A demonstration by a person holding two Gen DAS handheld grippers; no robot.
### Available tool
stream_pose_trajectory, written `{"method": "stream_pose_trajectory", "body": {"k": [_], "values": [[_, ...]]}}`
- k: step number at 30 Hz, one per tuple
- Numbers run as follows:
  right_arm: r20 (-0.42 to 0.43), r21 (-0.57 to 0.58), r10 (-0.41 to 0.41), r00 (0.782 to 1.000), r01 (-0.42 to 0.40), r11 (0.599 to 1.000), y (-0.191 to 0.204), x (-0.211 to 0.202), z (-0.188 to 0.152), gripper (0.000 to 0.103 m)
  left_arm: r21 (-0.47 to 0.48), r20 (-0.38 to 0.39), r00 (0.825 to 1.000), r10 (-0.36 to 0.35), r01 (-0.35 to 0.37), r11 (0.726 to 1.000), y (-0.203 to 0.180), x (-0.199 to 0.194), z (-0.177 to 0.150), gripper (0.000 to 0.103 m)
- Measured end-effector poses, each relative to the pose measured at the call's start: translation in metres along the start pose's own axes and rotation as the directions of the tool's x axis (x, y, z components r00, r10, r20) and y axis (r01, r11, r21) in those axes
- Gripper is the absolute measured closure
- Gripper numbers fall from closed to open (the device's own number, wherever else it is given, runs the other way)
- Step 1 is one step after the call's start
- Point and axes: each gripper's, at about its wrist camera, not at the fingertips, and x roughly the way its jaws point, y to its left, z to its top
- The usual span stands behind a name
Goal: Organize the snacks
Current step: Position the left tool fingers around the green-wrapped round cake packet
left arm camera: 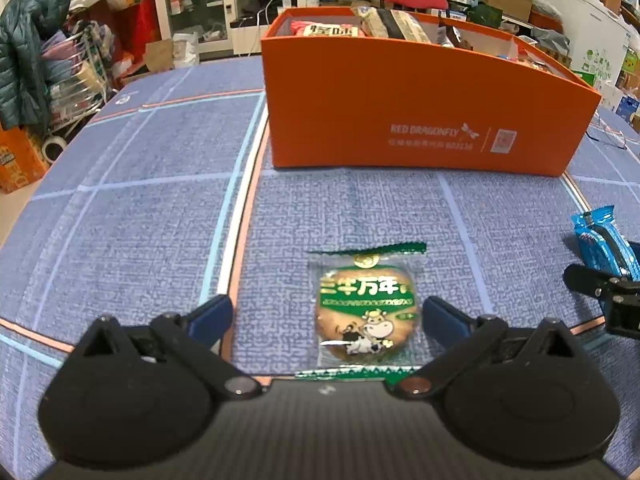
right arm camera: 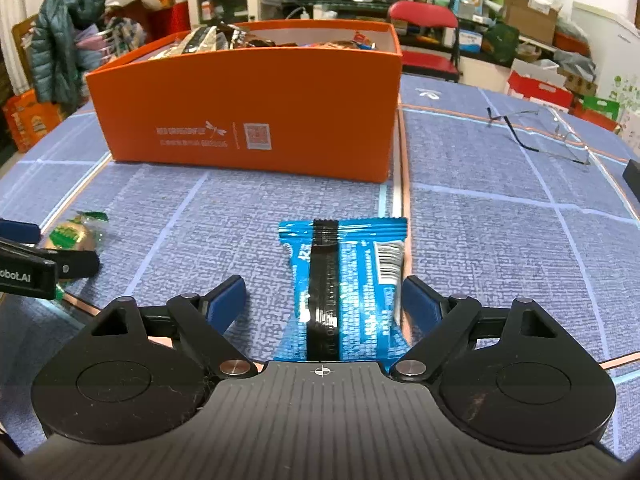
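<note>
**Operator A:** Two grippers, both angled down at the table. Left gripper [left arm camera: 327,312]: jaws spread wide, blue fingertips [left arm camera: 212,312] on either side of the round biscuit packet [left arm camera: 366,312], the right one just beside its edge, the left one well clear. No pad presses on it. The packet lies flat on the blue tablecloth [left arm camera: 140,220], green serrated seals at its near and far ends.

**Operator B:** Right gripper [right arm camera: 323,300]: jaws wide but closing. The blue snack bar [right arm camera: 346,288] lies lengthwise between them, barcode side up, a black band running along its length. The right fingertip [right arm camera: 418,304] is at the wrapper's edge; whether it touches cannot be told. The left fingertip stands apart from it.

**Operator A:** Surroundings. The two snacks lie near each other at the table's front; each gripper shows at the edge of the other's view. The orange box [right arm camera: 248,120] stands farther back on the cloth, open-topped, already holding several wrapped snacks.

**Operator B:** A pair of eyeglasses [right arm camera: 536,136] rests on the cloth to the right of the box, well apart from it. A red chair [right arm camera: 424,16] and cluttered shelves stand beyond the table.
</note>
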Motion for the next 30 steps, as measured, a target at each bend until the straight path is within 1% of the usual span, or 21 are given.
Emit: {"method": "stream_pose_trajectory", "body": {"k": [6,14,18,21,23,26,27,30], "values": [[-0.007,0.016,0.001,1.000,0.000,1.000,-0.003,0.000,0.000,0.026,0.002,0.002,1.000,0.001,-0.001,1.000,-0.001,0.000,0.000,0.001],[-0.005,-0.016,0.049,0.999,-0.049,0.999,0.009,-0.005,-0.002,0.025,0.004,-0.001,1.000,-0.001,0.001,1.000,0.000,0.000,0.000,0.001],[0.010,0.007,0.032,0.999,-0.032,0.999,0.003,-0.008,-0.001,0.024,-0.004,-0.003,1.000,-0.005,0.005,1.000,0.000,-0.001,0.000,0.001],[0.003,0.020,0.016,1.000,-0.016,1.000,-0.001,-0.006,0.000,0.024,0.004,-0.003,1.000,-0.004,0.004,1.000,-0.001,-0.001,-0.001,0.001],[0.000,0.013,0.017,1.000,-0.017,1.000,0.000,-0.004,-0.001,0.026,0.009,-0.002,1.000,-0.005,0.005,1.000,-0.002,-0.001,-0.001,0.001],[0.010,0.011,0.003,1.000,-0.003,1.000,-0.001,-0.004,0.001,0.032,-0.001,-0.004,1.000,-0.008,0.008,1.000,-0.001,-0.001,-0.001,0.001],[0.006,0.016,0.000,1.000,0.000,1.000,-0.003,-0.003,0.002,0.035,-0.007,-0.005,1.000,-0.012,0.012,1.000,0.000,-0.002,-0.001,0.001],[-0.001,0.028,0.000,1.000,0.000,1.000,-0.006,-0.001,0.002,0.037,-0.027,-0.007,1.000,-0.022,0.022,0.999,0.004,-0.005,-0.002,0.001]]}}
